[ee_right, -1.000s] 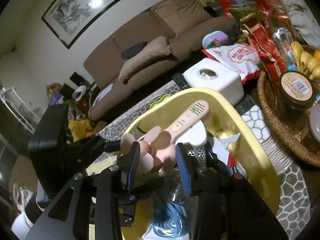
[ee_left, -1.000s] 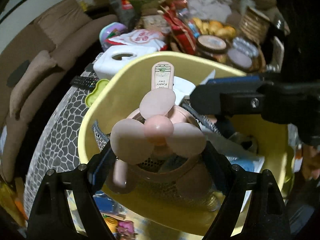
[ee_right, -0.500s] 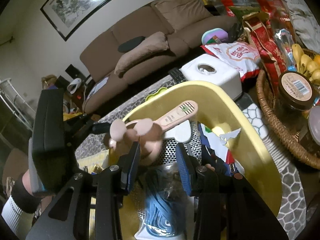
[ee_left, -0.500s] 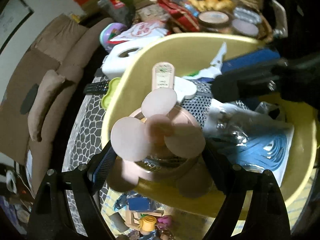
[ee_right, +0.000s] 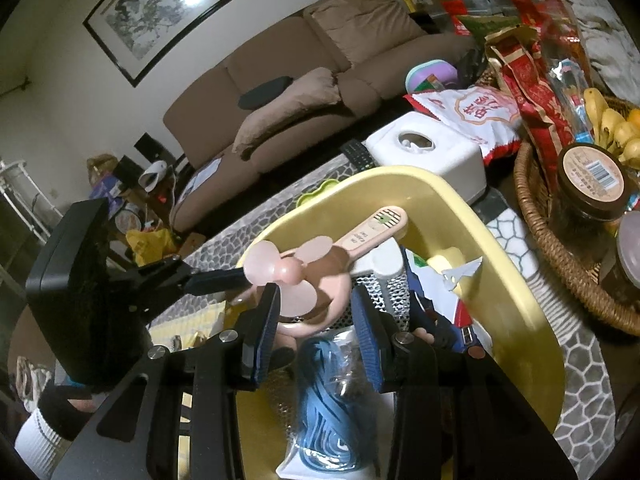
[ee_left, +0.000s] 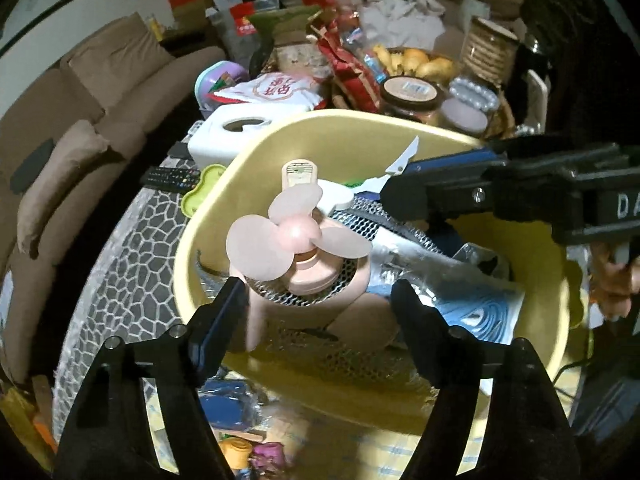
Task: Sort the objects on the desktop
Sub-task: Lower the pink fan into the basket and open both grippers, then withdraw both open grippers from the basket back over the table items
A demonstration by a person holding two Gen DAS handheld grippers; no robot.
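Fan – matt pink plastic; basin – glossy yellow

Dim indoor light, warm cast. Lamp glare reflects off the glass of the framed painting. Heavy fisheye bending with black vignette at all corners. Yellow basin brightly lit. Slight motion blur low in left wrist view.

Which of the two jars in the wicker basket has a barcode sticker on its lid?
The dark brown-lidded jar, nearer the bananas. The other jar, at the picture's right edge, has a plain pale lid.
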